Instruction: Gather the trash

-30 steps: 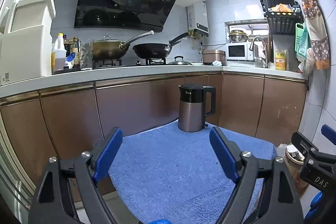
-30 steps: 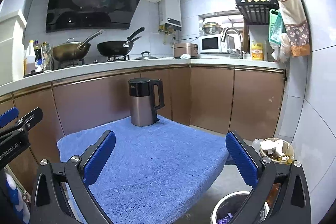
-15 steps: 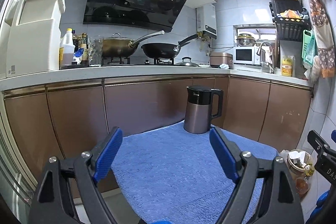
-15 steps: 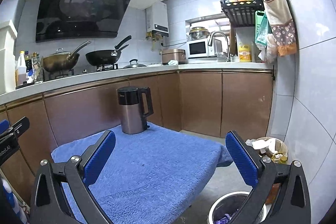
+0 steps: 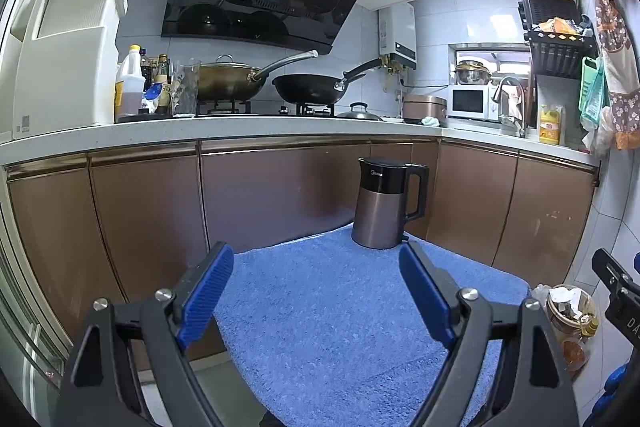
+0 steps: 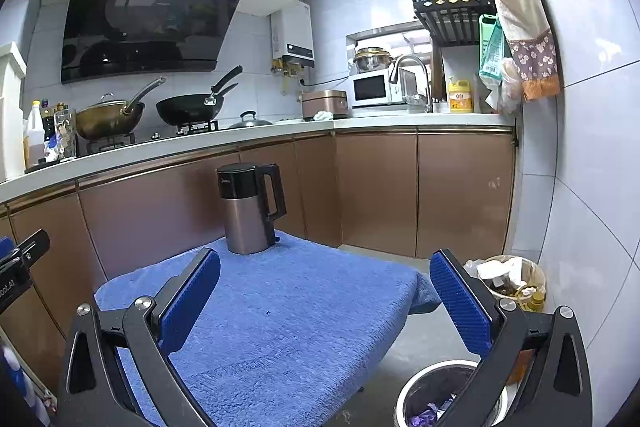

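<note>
Fingers [image 5: 208, 291] apart above blue towel [image 5: 340, 315]

In front of you lies a rough, fluffy blue towel [image 6: 280, 311] with a brushed-metal kettle [image 6: 249, 209], matt black plastic on top, at its far edge. Behind it you see glossy brown cabinet doors [image 6: 380, 187] and a shiny black hood [image 6: 148, 15].

My two wrist views, side by side over the table

Both look forward and level across the blue towel [image 5: 340, 307] toward the kettle [image 5: 386, 203] and stove wall; my right view sits further right, catching the bin [image 6: 440, 395].
</note>
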Demonstrator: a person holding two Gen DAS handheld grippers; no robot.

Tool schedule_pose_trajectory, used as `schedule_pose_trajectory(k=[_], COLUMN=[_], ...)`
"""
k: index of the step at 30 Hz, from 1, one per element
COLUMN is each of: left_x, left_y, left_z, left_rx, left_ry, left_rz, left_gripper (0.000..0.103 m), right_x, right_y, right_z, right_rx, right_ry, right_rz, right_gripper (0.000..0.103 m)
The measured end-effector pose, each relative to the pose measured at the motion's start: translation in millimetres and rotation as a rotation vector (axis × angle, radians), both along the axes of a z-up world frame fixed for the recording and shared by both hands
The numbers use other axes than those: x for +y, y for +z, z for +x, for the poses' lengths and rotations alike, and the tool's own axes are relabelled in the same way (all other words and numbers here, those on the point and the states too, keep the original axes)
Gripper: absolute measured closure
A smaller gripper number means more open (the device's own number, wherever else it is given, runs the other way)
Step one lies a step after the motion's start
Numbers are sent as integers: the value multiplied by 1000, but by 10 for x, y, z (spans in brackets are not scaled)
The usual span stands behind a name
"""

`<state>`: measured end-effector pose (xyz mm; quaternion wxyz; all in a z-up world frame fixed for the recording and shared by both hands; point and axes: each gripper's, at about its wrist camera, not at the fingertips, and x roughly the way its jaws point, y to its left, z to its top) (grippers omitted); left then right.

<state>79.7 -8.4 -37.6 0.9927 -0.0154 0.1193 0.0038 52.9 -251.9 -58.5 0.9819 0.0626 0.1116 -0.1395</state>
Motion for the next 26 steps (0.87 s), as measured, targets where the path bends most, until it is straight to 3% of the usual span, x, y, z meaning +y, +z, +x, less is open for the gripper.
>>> schedule_pose_trajectory(k=[26], left_x=[-36], left_y=[-17], left_z=[-72], left_rx=[-8], left_ry=[-1], left_rz=[21], left_gripper=[19], right_x=[-129], right_y=[-73], right_z=[32], right_rx=[32], right_ry=[-17], right_rz=[45], right_gripper=[0])
